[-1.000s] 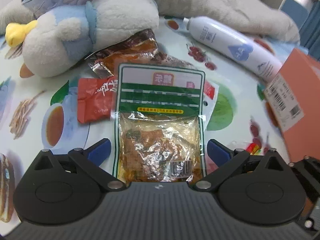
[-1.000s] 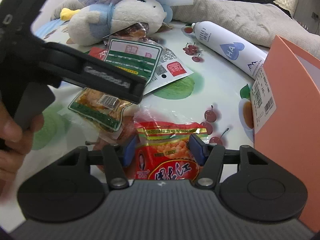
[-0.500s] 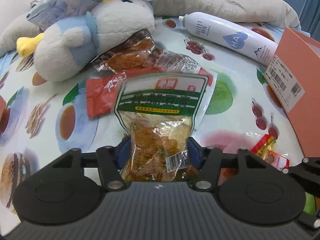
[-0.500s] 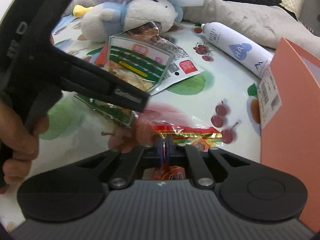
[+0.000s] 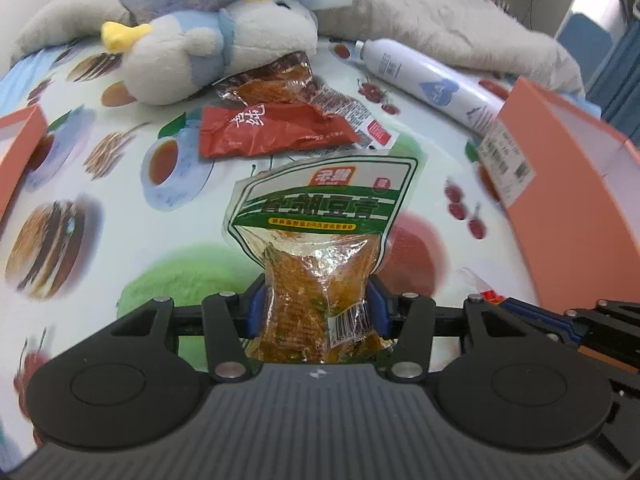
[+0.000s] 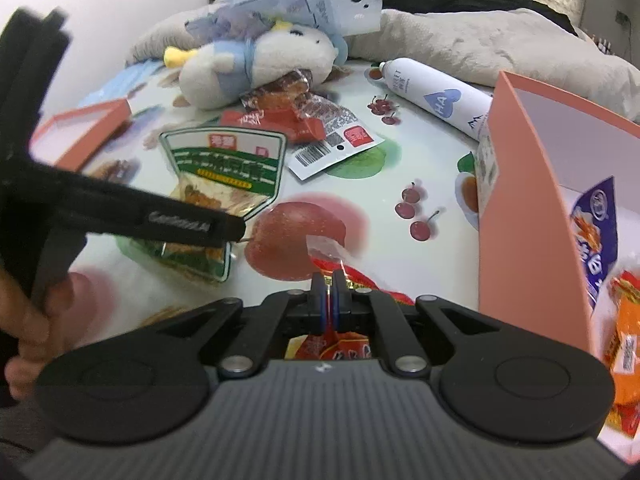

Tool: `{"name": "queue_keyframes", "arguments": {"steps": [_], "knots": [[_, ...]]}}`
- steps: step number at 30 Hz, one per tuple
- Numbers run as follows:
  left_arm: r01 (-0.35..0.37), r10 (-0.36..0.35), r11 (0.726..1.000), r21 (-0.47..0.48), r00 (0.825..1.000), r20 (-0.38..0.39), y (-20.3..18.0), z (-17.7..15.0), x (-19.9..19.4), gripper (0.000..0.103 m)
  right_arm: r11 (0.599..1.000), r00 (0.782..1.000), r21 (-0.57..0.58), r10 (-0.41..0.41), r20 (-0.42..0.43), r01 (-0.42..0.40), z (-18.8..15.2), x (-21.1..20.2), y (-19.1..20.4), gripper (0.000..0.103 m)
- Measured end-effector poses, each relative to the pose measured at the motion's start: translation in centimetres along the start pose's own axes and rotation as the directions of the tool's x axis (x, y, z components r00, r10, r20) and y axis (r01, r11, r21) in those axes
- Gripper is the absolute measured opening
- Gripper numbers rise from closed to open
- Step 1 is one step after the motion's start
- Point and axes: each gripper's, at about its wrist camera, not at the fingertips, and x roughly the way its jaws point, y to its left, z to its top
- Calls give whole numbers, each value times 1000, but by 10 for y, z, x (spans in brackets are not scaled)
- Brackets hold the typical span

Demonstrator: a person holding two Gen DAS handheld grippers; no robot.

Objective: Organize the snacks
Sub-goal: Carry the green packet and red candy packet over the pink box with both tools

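I held my left tongs [image 5: 316, 312] low and nearly level over the surface [image 5: 192, 264], pointing toward the far clutter, and their blue pads were clenched on the lower part of the green snack bag [image 5: 320, 236]. The bag stood up out of the pads, its green-and-white top tilted away from me and lifted off the patterned cloth. From the right wrist view my left hand [image 6: 28, 320] showed at the edge, fingers wrapped round the black handle, with the same bag hanging beyond the arm of the tool. My right tongs [image 6: 329, 300] were just beside the left ones, lower and nearer the orange box [image 6: 520, 220]; their pads were squeezed almost together on the thin edge of the red snack packet [image 6: 340, 344], most of which lay under the tool's body, with its clear sealed corner poking up past the tips. The box stood open at my right, and inside it I could see a blue packet [image 6: 596, 232] and an orange packet [image 6: 624, 332]. Farther off on the surface lay a red wrapper [image 5: 272, 130] touching a clear packet of brown snack [image 5: 272, 84], which was tucked partly under the plush toy [image 5: 208, 52], and a white spray bottle [image 5: 428, 76] lay on its side near the box's far corner.
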Motion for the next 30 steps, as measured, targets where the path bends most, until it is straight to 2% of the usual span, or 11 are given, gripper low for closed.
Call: {"name": "queue_keyframes", "arguments": {"steps": [7,16,24,30], "knots": [[23,-21,999,-45,999,34,-9,-7,-34,56,997,999,71,40,36,-42,7,-29,-13,6],[55,-53,998,-43,997,60,-26,20,-70,56,990,992,117,71,102,-83,36,-64,-25,6],[86,-83,996,-20,988,132,-51,60,-110,56,992,979,109,38,199,-61,72,-104,-41,6],[145,-144,989,7,971,194,-83,93,-135,56,989,960,147,-26,278,-15,95,-130,-67,6]]}}
